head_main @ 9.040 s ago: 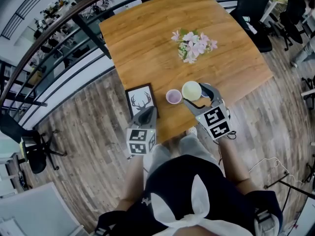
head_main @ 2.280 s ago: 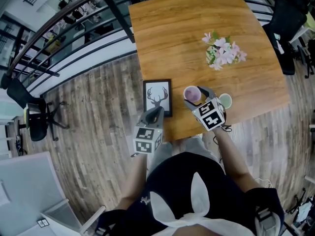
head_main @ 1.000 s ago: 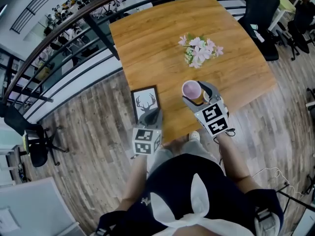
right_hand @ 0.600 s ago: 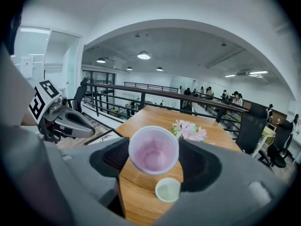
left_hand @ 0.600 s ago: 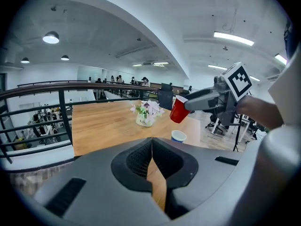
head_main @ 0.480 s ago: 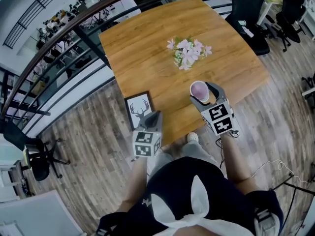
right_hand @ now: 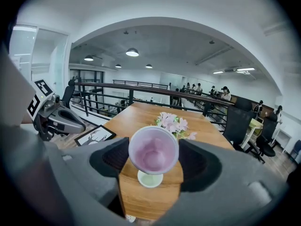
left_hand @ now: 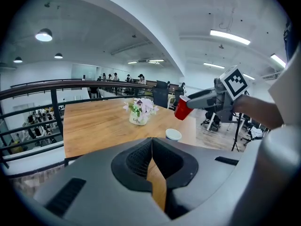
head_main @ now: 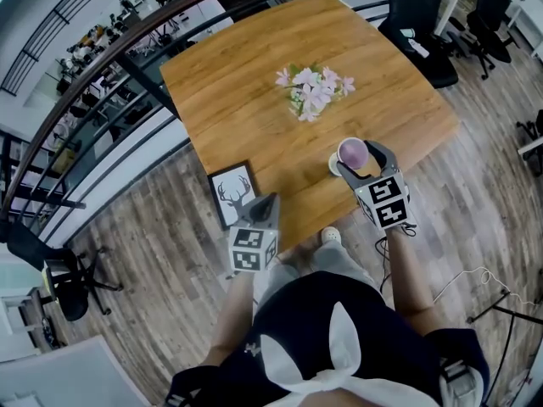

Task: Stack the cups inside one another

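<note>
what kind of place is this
Probably an open-plan office or lab on an upper level: a black railing edges the floor, office chairs stand beside the wooden table, and strip lights line the ceiling.

Premises: an open-plan office on an upper level.

- A dark railing (left_hand: 53, 112) runs along the floor's edge. Beyond it, a lower level holds rows of cluttered desks (head_main: 81, 41).
- Black swivel office chairs stand nearby, one past the table (head_main: 254, 83) at (head_main: 420, 19) and one by the railing (head_main: 59, 278).
- The ceiling is white and carries strip lights (left_hand: 230, 36) and round lamps (left_hand: 43, 35).
- Several people (right_hand: 225, 94) stand at the far side.
- The floor (head_main: 153, 253) is grey wood plank.
- A glass partition (right_hand: 28, 55) stands at one side.
- Decoration on the table is limited to a flower vase (head_main: 310, 87) and a framed deer print (head_main: 233, 193).
</note>
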A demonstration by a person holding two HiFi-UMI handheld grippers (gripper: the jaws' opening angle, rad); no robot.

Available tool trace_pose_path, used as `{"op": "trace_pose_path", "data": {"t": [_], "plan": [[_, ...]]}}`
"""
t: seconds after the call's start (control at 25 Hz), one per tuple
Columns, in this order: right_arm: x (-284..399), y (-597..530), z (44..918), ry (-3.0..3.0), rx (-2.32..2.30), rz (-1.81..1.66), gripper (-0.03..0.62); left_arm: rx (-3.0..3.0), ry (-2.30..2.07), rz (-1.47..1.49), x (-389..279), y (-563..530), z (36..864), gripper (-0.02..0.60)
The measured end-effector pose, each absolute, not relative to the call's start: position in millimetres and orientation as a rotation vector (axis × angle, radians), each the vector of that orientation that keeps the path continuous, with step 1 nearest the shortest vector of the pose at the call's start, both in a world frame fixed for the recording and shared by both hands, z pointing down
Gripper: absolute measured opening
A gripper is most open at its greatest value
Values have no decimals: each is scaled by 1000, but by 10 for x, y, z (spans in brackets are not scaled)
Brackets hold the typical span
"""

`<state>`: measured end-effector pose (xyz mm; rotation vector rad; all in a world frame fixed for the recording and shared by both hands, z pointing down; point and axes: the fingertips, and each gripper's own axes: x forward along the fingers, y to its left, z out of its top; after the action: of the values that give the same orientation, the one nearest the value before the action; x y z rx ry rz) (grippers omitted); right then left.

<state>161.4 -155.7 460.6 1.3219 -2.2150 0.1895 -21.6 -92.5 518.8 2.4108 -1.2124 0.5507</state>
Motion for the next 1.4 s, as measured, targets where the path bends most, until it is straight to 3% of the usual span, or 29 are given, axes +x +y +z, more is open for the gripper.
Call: {"op": "trace_pose_path", "data": {"t": [1.4], "plan": [[1642,-1817,5494,-2208,1073,347,328,2262,-1317,554,-28,-1125,5484,20]]}}
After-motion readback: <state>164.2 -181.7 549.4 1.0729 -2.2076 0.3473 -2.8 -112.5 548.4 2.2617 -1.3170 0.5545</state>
